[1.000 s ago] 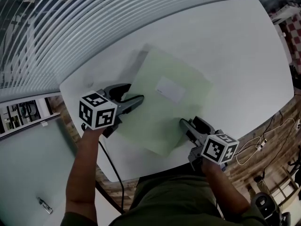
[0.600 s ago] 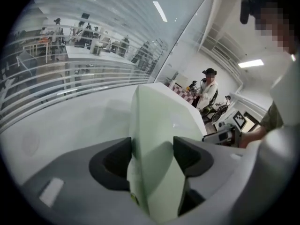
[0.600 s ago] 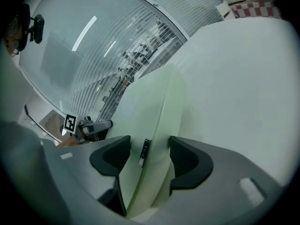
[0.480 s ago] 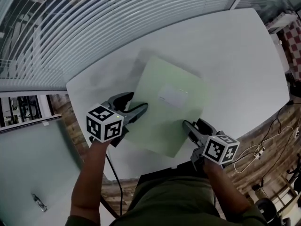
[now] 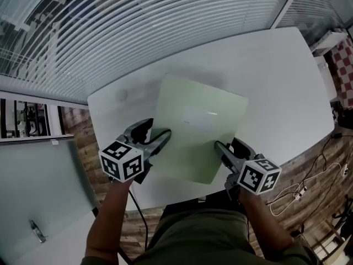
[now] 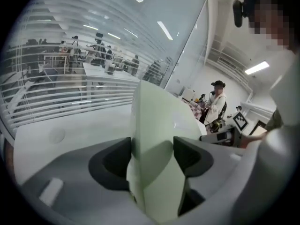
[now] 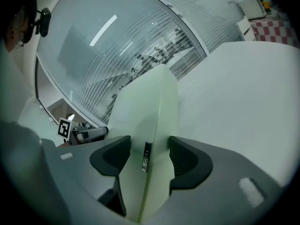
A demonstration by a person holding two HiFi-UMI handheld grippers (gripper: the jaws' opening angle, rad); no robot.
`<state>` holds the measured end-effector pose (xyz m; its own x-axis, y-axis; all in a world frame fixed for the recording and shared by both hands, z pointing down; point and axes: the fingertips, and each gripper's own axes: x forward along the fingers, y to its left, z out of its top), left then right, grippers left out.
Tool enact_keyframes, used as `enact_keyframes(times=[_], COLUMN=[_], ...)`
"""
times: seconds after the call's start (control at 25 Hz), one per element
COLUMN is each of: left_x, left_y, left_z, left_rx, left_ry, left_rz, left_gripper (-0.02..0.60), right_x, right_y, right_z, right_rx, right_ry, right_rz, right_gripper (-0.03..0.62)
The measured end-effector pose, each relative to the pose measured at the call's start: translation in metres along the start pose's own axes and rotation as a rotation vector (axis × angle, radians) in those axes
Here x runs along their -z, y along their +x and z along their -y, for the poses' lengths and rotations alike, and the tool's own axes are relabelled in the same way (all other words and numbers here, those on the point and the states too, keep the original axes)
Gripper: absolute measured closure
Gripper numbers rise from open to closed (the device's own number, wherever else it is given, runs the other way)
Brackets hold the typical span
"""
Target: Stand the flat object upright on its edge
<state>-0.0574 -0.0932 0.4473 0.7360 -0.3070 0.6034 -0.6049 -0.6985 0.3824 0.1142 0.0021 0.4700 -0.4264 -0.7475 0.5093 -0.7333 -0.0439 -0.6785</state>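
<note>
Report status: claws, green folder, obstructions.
Left claw shut on green folder, left edge. Right claw shut on right edge. Folder held over white table. No obstruction seen.

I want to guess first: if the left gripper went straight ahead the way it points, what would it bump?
The pale green folder: the left gripper is shut on its edge, so going straight on would only push further along the sheet. Beyond it, probably just the white table.

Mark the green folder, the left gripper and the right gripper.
green folder [image 5: 193,148], head view, bare middle of its face.
left gripper [image 6: 152,154], left gripper view, midway between its fingers.
right gripper [image 7: 149,156], right gripper view, midway between its fingers.
</note>
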Motion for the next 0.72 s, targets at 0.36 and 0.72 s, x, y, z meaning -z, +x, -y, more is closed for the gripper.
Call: enact_keyframes(times=[0.36, 0.72], left_x=[-0.01, -0.033], left_y=[-0.027, -0.041], left_z=[0.0, 0.004], left_rx=[-0.065, -0.159], left_ry=[-0.057, -0.101], left_rz=[0.108, 0.265], left_gripper=[0.302, 0.302], right_x=[-0.038, -0.079], right_y=[0.002, 0.007], right_z=[-0.029, -0.054], right_rx=[-0.035, -0.091], right_ry=[-0.207, -0.418], right_rz=[0.031, 0.095], right_gripper=[0.332, 0.332])
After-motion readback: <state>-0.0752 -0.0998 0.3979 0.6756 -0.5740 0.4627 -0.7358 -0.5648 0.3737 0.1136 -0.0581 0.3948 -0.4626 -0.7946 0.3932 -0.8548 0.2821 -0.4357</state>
